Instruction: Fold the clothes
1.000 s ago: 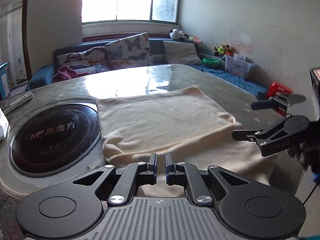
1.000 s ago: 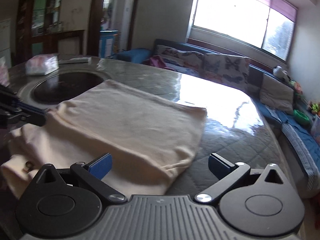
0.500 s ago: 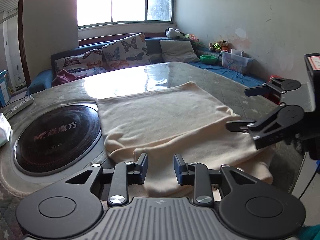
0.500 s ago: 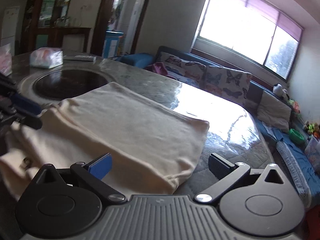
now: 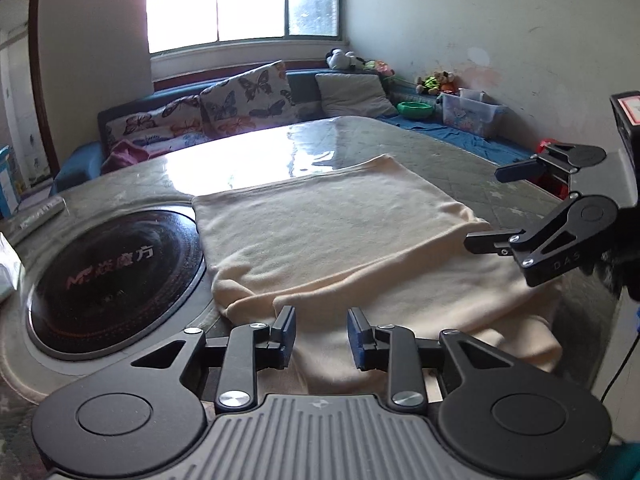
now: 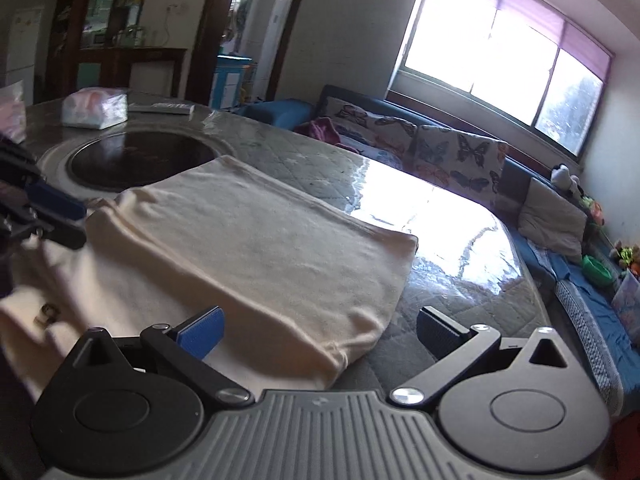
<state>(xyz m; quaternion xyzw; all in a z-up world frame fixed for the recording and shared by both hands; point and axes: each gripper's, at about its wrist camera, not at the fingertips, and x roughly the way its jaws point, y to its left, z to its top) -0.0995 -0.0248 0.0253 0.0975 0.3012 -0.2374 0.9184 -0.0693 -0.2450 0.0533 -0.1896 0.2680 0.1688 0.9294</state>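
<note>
Lying folded, cream garment (image 5: 332, 224)

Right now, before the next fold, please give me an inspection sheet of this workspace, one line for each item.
Surface: quilted table under a glossy clear cover, window glare on it.
Job's things: cream garment, partly folded, near edge hanging over the table edge.
Clutter: round black induction cooktop set in the table, touching the garment's side; tissue pack; remote control.
Grippers: left gripper open above the garment's near edge, holding nothing; right gripper wide open, empty.
Cables: thin dark cable at the right edge.
Surroundings: sofa with butterfly cushions, window, stuffed toys, green bowl.
</note>
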